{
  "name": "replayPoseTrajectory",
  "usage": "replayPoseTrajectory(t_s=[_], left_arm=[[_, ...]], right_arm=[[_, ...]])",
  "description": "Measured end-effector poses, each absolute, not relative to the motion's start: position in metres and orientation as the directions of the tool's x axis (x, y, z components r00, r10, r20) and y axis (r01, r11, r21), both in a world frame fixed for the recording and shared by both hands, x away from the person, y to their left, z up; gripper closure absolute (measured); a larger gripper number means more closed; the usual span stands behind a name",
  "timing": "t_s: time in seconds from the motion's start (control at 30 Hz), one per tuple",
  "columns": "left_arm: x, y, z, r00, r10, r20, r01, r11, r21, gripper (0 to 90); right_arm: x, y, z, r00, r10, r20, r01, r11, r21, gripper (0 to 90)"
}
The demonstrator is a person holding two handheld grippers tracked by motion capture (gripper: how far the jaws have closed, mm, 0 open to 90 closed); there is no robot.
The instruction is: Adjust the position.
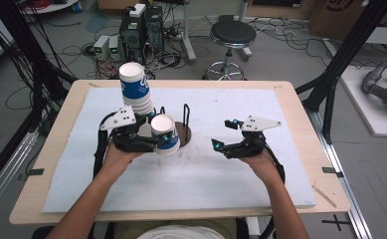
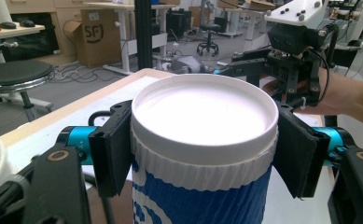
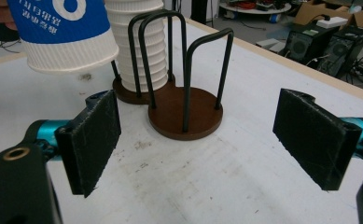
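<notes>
— Cup (image 1: pixel 163 133) first: where does it sit?

— Between the jaws of the left gripper (image 1: pixel 153 141), lifted off the white mat (image 1: pixel 260 174). It is a paper cup, blue wrap with white lettering, ribbed white band under the rim. The left gripper view shows both black pads (image 2: pixel 111 149) pressed flat against that ribbed band, one on each side, the cup upright and its white inside bare.

— So the left one is pinching it?

— Yes, clamped on the cup just below the rim.

— And what is near it?

— Right behind it stands the stack of cups (image 1: pixel 135 94), same blue and white, leaning a little and rising out of a wire holder (image 3: pixel 153 60). Beside that is a second holder (image 3: pixel 186 114), a round brown base with dark wire loops, nothing in it. In the high view the held cup hangs just left of that second holder, near the stack.

— Right side?

— The right gripper (image 1: pixel 227 134) is well apart from the cup, low over the mat to the right of the holders. Its jaws stand spread wide; the right gripper view shows bare mat between them and the brown base straight ahead.

— Table?

— Light wooden table (image 1: pixel 56 149) under the mat, the person's forearms coming in from the near edge.
</notes>
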State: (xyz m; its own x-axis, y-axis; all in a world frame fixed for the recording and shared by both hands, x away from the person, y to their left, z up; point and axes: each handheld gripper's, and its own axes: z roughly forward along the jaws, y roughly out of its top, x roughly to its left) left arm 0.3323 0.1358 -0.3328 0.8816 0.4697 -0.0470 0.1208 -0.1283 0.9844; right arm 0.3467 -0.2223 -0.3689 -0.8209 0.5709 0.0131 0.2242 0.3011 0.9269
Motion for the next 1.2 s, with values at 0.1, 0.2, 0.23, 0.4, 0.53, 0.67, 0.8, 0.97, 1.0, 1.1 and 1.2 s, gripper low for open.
replayPoseTrajectory(t_s=[0.1,0.2,0.23,0.4,0.53,0.67,0.8,0.97,1.0,1.1,1.2], left_arm=[[0.332,0.132,-0.333,0.888,0.459,-0.035,0.113,-0.143,0.983,29.4],[0.332,0.130,-0.333,0.889,0.457,-0.029,0.108,-0.147,0.983,29.4],[0.331,0.129,-0.333,0.887,0.462,-0.023,0.104,-0.151,0.983,29.3],[0.330,0.129,-0.333,0.874,0.486,-0.019,0.099,-0.140,0.985,29.3],[0.333,0.124,-0.331,0.876,0.481,-0.026,0.102,-0.134,0.986,29.3],[0.335,0.116,-0.330,0.893,0.449,-0.028,0.100,-0.137,0.985,29.3],[0.334,0.112,-0.332,0.917,0.396,-0.038,0.099,-0.135,0.986,29.3],[0.330,0.114,-0.332,0.933,0.357,-0.038,0.084,-0.113,0.990,29.3],[0.331,0.114,-0.332,0.935,0.352,-0.044,0.086,-0.105,0.991,29.3],[0.331,0.113,-0.332,0.939,0.340,-0.049,0.088,-0.102,0.991,29.3],[0.331,0.112,-0.333,0.943,0.328,-0.050,0.089,-0.105,0.991,29.4]], right_arm=[[0.346,-0.221,-0.369,-0.827,0.562,0.016,0.220,0.297,0.929,15.1],[0.347,-0.220,-0.368,-0.832,0.554,0.023,0.220,0.292,0.931,15.1],[0.347,-0.219,-0.368,-0.838,0.545,0.023,0.214,0.290,0.933,15.1],[0.345,-0.214,-0.369,-0.861,0.507,0.040,0.212,0.286,0.934,15.1],[0.344,-0.211,-0.367,-0.875,0.483,0.032,0.192,0.284,0.940,15.0],[0.343,-0.209,-0.366,-0.885,0.463,0.054,0.195,0.264,0.945,15.1],[0.340,-0.207,-0.365,-0.896,0.440,0.062,0.192,0.256,0.947,15.1],[0.335,-0.202,-0.365,-0.915,0.400,0.058,0.174,0.259,0.950,15.1],[0.335,-0.202,-0.365,-0.915,0.400,0.058,0.174,0.259,0.950,15.1],[0.332,-0.193,-0.367,-0.933,0.354,0.070,0.165,0.246,0.955,15.1],[0.331,-0.187,-0.369,-0.938,0.338,0.077,0.164,0.236,0.958,15.1]])
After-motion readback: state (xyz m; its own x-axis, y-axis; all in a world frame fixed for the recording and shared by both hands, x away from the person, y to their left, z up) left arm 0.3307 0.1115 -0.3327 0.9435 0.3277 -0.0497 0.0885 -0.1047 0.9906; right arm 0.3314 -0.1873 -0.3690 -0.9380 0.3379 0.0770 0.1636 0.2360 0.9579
